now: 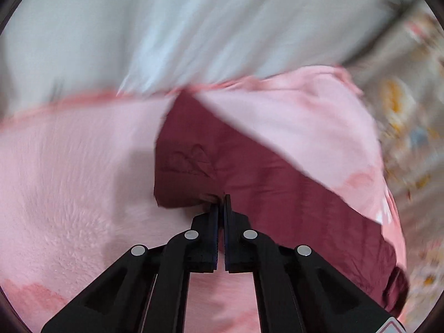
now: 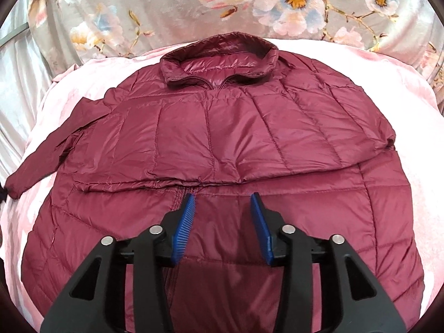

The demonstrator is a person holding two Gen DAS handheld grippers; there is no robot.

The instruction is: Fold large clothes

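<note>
A maroon quilted puffer jacket (image 2: pixel 216 144) lies front up on a pink fleece blanket (image 2: pixel 410 183), collar at the far end. Its right sleeve is folded across the chest; its left sleeve (image 2: pixel 41 155) stretches out to the left. My right gripper (image 2: pixel 222 202) is open and empty, hovering over the jacket's lower front near the zipper. My left gripper (image 1: pixel 221 204) is shut on the cuff end of the left sleeve (image 1: pixel 191 177), holding it just above the blanket (image 1: pixel 69 180). The left wrist view is motion-blurred.
A grey floral sheet (image 2: pixel 277 2) lies beyond the collar and shows at the right of the left wrist view (image 1: pixel 410 111). White bedding (image 1: pixel 166 27) lies past the blanket's edge, and at the left of the right wrist view (image 2: pixel 16 83).
</note>
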